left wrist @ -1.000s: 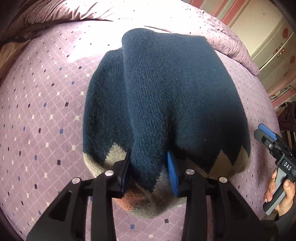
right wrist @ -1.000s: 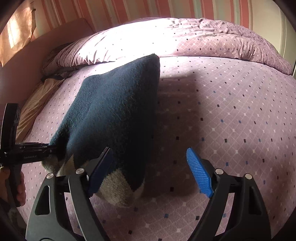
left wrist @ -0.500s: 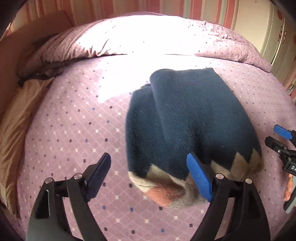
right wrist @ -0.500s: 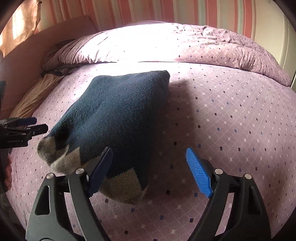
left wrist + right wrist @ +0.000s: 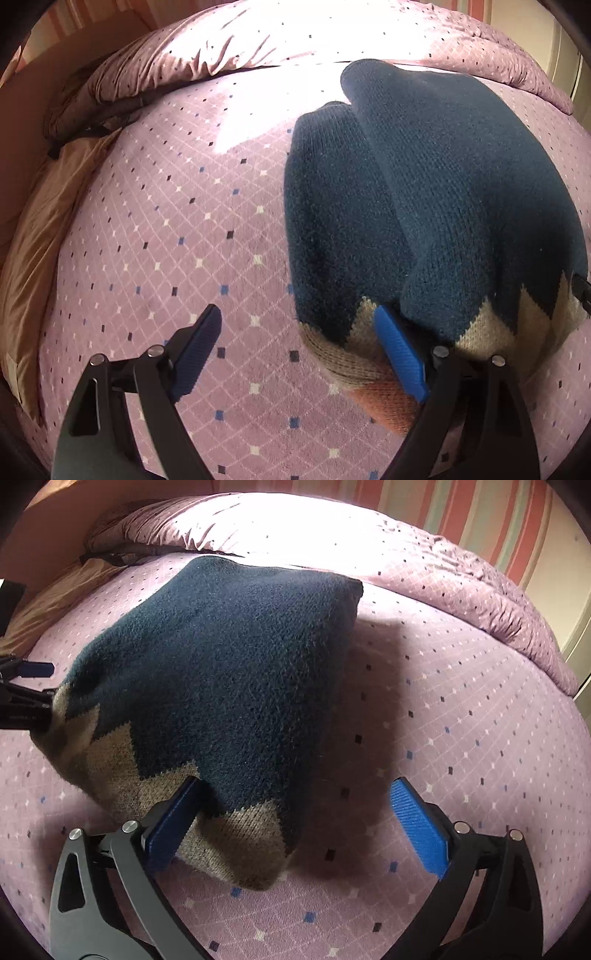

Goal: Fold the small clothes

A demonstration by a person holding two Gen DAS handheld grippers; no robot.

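Note:
A folded navy knit sweater (image 5: 443, 192) with a beige zigzag and orange hem lies on the purple bedspread (image 5: 166, 221). It also shows in the right wrist view (image 5: 221, 672). My left gripper (image 5: 299, 347) is open; its right finger pad touches the sweater's hem and the left pad is over bare bedspread. My right gripper (image 5: 299, 827) is open; its left finger pad lies against the sweater's near hem corner and the right pad is over bedspread. The left gripper's fingertips (image 5: 33, 670) show at the far left of the right wrist view.
A rumpled purple duvet (image 5: 406, 550) lies along the far side of the bed. A tan pillow or sheet (image 5: 40, 229) is at the left edge. A striped wall (image 5: 480, 513) stands behind the bed.
My left gripper let go of the sweater's hem, opened and moved left. The sweater dropped flat on the bed. My right gripper stayed open and came a little closer to the sweater.

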